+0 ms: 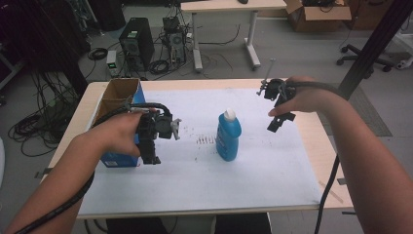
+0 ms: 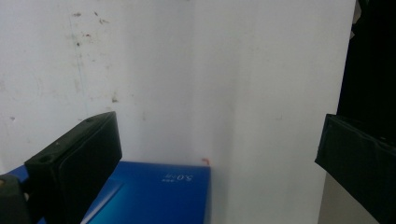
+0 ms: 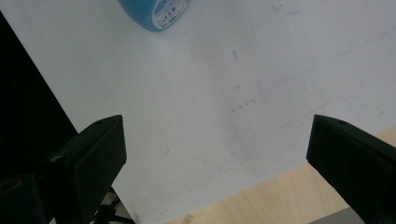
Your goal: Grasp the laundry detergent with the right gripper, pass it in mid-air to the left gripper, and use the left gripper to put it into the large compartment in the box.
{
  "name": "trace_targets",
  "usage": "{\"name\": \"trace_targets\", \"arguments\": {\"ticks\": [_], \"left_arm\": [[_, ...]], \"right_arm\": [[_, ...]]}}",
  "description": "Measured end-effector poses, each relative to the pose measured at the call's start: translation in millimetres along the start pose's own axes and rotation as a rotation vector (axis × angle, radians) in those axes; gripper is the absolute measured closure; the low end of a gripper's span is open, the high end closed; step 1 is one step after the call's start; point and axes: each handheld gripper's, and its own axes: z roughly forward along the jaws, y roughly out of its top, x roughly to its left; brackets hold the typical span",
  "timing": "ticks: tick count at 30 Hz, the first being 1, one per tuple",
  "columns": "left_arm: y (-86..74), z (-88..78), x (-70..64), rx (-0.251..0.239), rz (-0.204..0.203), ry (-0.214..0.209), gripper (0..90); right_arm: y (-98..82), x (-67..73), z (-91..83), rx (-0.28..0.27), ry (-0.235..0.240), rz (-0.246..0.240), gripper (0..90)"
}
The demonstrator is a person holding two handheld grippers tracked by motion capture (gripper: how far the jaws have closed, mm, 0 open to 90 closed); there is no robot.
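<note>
A blue bottle (image 1: 228, 138) with a white cap stands upright in the middle of the white sheet (image 1: 195, 175). My left gripper (image 1: 150, 157) hangs in the left hand beside an open blue box (image 1: 118, 103), jaws pointing down. In the left gripper view, my left gripper (image 2: 219, 140) is open over the sheet, with a corner of the blue box (image 2: 154, 191) below. My right gripper (image 1: 275, 124) is held above the sheet to the right of the bottle. In the right gripper view, my right gripper (image 3: 217, 135) is open and empty, and the bottle's base (image 3: 154, 11) shows at the top.
The wooden table (image 1: 311, 141) shows bare edges around the sheet; its near edge (image 3: 261, 196) lies under the right gripper. On the floor beyond are a computer tower (image 1: 136, 41), cables, another desk (image 1: 229, 7), a cardboard box (image 1: 316, 14) and an office chair base (image 1: 365, 56).
</note>
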Motion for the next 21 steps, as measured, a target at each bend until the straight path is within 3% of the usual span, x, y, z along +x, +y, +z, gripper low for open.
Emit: {"name": "trace_targets", "arguments": {"ticks": [9,17,21], "left_arm": [[1.8,2.3,-3.5,0.002,0.012,-0.002,0.4],[4.5,2.9,-3.6,0.010,0.023,-0.002,0.4],[3.8,1.4,-3.0,0.012,0.023,0.001,0.4]], "right_arm": [[-21.4,26.3,8.3,-0.012,0.005,-0.014,4.4],[-28.4,38.1,16.6,-0.024,0.016,-0.022,4.6],[-30.9,42.5,21.9,-0.058,0.037,-0.011,4.4]]}}
